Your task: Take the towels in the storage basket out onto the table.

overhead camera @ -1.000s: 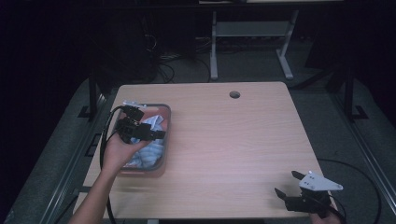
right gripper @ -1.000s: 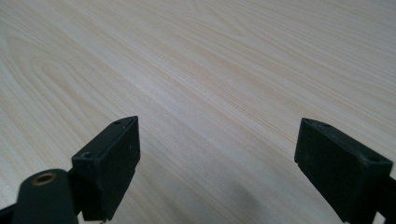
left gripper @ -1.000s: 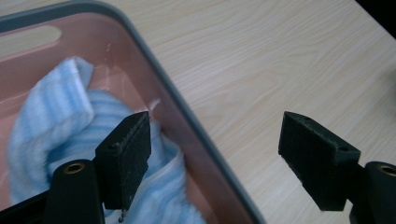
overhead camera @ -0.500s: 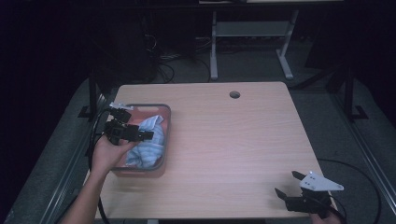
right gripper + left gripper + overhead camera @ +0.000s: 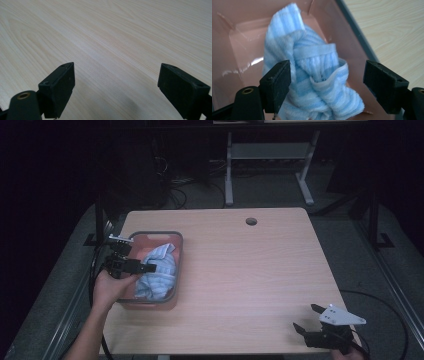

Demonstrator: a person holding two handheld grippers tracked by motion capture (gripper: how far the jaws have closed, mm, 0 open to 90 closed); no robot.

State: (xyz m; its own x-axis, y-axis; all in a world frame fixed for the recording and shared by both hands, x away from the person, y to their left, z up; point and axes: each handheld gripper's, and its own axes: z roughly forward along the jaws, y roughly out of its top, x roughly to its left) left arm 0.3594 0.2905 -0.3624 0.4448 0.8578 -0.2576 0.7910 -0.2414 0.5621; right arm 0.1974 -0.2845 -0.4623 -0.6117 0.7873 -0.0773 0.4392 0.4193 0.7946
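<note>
Jaws just spread wide, the left gripper (image 5: 145, 268) has drawn back toward the near rim of the pink plastic bin (image 5: 170, 236) — the crumpled blue-and-white striped towel (image 5: 312, 75) lies released inside, seemingly delivered. The right gripper (image 5: 306, 318) waits open and empty over the pale wooden table (image 5: 250, 270).

Looks like a lab or test room, not a home. Bare light-wood desk (image 5: 240, 270) with a cable grommet hole (image 5: 251, 221), grey carpet floor (image 5: 345, 240), loose cables (image 5: 185, 185) on the floor behind, a white metal bench frame (image 5: 270, 157) at the back. Surroundings dark, light falling on the desk.
</note>
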